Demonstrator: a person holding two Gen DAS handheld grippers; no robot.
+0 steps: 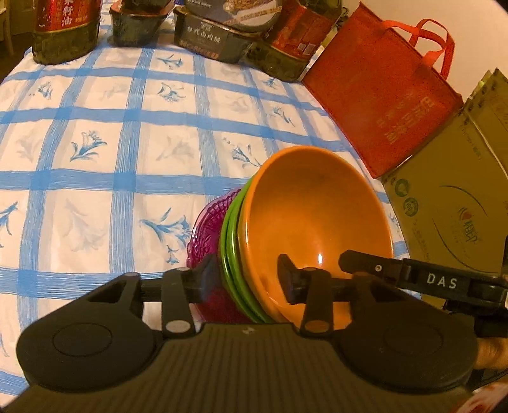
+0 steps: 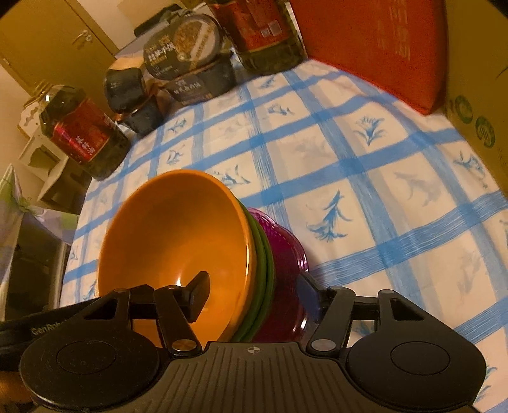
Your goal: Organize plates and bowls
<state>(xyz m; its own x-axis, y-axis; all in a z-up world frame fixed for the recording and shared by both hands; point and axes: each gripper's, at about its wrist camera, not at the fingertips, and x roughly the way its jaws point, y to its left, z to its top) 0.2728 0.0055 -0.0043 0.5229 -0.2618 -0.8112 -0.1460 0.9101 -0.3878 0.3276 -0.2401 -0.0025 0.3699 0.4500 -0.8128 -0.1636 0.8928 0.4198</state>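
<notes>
The left gripper (image 1: 247,276) sits low in the left wrist view, its jaws spread astride the near edge of a nested stack: one finger lies outside the purple dish (image 1: 208,235), the other inside the orange bowl (image 1: 317,222), and neither pad visibly presses the rims. The right gripper (image 2: 254,292) straddles the same stack from the other side in the right wrist view, with one finger inside the orange bowl (image 2: 177,232) and the other outside the purple dish (image 2: 285,254); its jaws stand wide with a clear gap at the rims. The stack is tilted on its side, the orange bowl innermost, green plates (image 1: 230,247) next and the purple dish on the outside, and in both views it fills the lower middle of the frame over a blue checked tablecloth (image 1: 111,143). In the left wrist view the right gripper's finger, marked DAS, reaches in from the right edge. Beyond the stack, a red bag (image 1: 381,89) and a cardboard box (image 1: 451,197) stand at the upper right of that view, with oil jars (image 1: 65,28) and food boxes (image 1: 209,41) along the top edge.
</notes>
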